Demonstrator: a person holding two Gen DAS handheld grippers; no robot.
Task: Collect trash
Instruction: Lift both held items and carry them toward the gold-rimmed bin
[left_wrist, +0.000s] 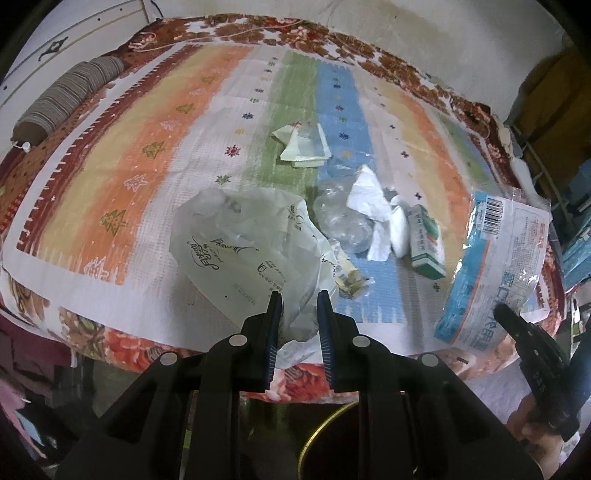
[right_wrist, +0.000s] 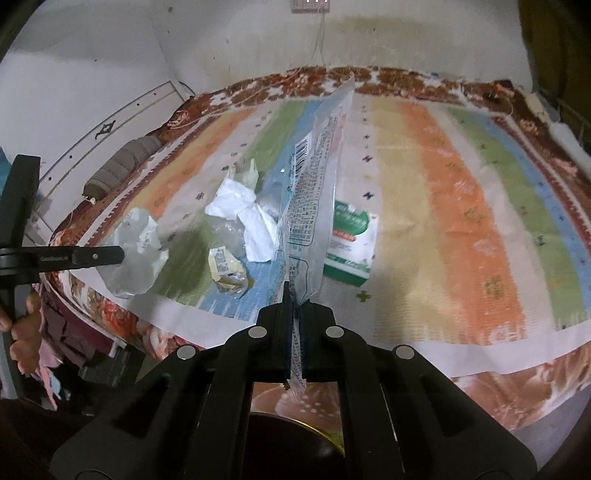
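Trash lies on a striped mat (left_wrist: 110, 155) on a bed. My left gripper (left_wrist: 298, 295) is open, its fingers on either side of the near edge of a crumpled white plastic bag (left_wrist: 243, 240); I cannot tell whether they touch it. My right gripper (right_wrist: 294, 295) is shut on a blue and white plastic wrapper (right_wrist: 317, 177) with a barcode and holds it up above the mat; it also shows in the left wrist view (left_wrist: 491, 266). On the mat lie white tissue (left_wrist: 373, 210), a green and white carton (left_wrist: 426, 240), clear plastic (left_wrist: 336, 218), a yellow wrapper (right_wrist: 227, 269) and a folded white packet (left_wrist: 304, 146).
A striped bolster (left_wrist: 66, 99) lies at the mat's far left. A dark bin with a gold rim (left_wrist: 332, 443) stands below the bed's front edge, under both grippers. Shelves and boxes (left_wrist: 576, 236) stand to the right of the bed.
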